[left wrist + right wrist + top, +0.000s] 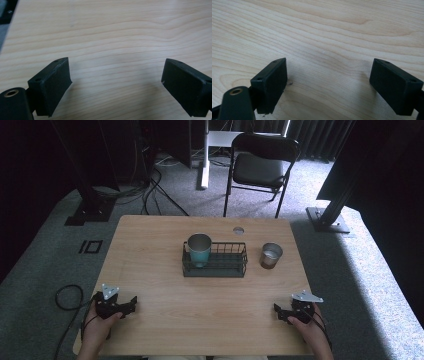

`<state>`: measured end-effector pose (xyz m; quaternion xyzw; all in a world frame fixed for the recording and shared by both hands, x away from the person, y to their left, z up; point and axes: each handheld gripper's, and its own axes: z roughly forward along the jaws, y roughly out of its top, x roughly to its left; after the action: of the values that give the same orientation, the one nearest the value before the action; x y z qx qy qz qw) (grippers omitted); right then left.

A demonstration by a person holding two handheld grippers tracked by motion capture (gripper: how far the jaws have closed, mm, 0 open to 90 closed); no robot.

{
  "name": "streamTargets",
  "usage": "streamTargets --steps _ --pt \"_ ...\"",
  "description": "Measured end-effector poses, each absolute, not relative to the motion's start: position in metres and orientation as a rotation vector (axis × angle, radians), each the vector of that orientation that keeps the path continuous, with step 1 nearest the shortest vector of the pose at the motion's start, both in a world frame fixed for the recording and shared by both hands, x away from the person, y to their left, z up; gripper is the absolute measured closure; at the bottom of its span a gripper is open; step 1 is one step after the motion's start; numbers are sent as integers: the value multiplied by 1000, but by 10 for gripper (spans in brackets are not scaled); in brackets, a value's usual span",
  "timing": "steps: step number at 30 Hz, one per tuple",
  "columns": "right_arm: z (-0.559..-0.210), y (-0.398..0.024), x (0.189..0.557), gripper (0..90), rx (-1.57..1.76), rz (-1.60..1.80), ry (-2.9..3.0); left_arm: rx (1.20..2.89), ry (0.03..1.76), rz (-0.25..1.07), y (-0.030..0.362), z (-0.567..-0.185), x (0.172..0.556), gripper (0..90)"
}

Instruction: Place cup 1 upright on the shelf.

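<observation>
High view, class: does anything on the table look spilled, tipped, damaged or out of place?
Nothing stands out. The teal cup stands upright in the black wire basket, the steel cup upright beside it, apart. Both grippers rest open near the table's front edge.

Teal cup [199,249] in wire basket [215,267], metal cup [271,255] beside it

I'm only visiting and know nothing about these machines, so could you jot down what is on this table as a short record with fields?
Table: light wooden table
Basket: dark wire basket near the table's middle
Teal cup: stands upright in the basket's left end
Metal cup: stands on the table right of the basket, apart from it
Left tool: near the front left edge, jaws apart, nothing between them
Right tool: near the front right edge, jaws apart, nothing between them
</observation>
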<state>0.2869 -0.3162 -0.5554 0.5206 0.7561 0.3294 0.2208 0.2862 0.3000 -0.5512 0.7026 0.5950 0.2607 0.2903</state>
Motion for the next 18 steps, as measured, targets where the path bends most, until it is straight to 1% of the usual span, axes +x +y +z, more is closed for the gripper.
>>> streamTargets --steps 6,7,8,9,10,18 --pt "-555 -316 287 142 1438 911 2091 1883 1609 662 301 -552 288 86" --pt "-555 -316 287 142 1438 911 2091 1900 1596 651 300 -553 289 70" --pt "-555 -316 287 142 1438 911 2091 1900 1596 651 300 -553 289 33" --pt "-555 -316 287 136 1440 911 2090 1912 1587 644 300 -553 289 27" --pt "-555 -316 287 126 1445 906 2088 1913 1587 644 300 -553 289 27" --pt "-555 -316 287 125 1447 903 2087 1912 1587 645 300 -553 289 26"
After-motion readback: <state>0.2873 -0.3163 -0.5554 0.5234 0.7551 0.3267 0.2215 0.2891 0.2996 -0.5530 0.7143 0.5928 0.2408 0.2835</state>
